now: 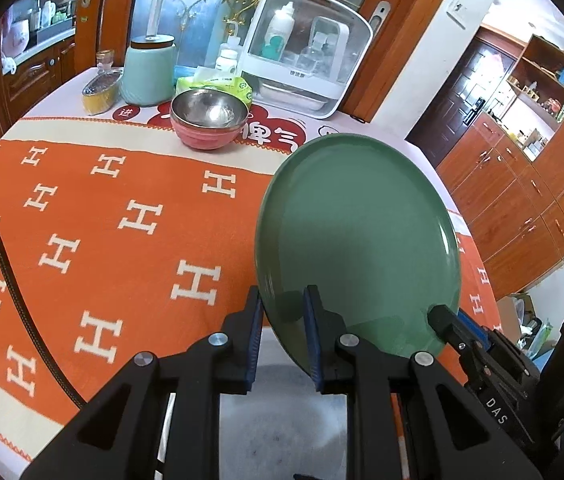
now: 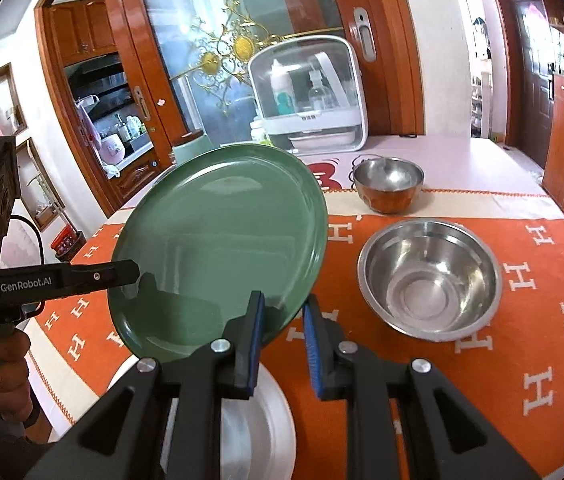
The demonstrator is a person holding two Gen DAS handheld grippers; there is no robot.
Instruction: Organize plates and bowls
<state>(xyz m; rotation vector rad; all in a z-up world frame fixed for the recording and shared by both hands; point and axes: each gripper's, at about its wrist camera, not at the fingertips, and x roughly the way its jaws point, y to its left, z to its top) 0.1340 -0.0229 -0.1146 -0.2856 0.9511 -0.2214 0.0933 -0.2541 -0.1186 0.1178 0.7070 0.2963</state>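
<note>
A green plate (image 1: 357, 240) is held tilted above the orange cloth, one gripper on each side of its rim. My left gripper (image 1: 283, 312) is shut on its near left rim. My right gripper (image 2: 282, 312) is shut on the plate (image 2: 222, 248) at its near right rim; it also shows at the plate's lower right in the left wrist view (image 1: 447, 322). A white plate (image 2: 258, 420) lies on the table under the green one. A steel bowl nested in a pink bowl (image 1: 210, 120) stands at the back. A large steel bowl (image 2: 429, 278) and a small steel bowl (image 2: 387, 184) stand to the right.
An orange cloth with white H marks (image 1: 102, 220) covers the table. At the back stand a white dish cabinet (image 1: 305, 52), a pale green jar (image 1: 148, 72), a tissue pack (image 1: 218, 84) and a yellow tin (image 1: 100, 92). Wooden cupboards (image 1: 529, 184) stand to the right.
</note>
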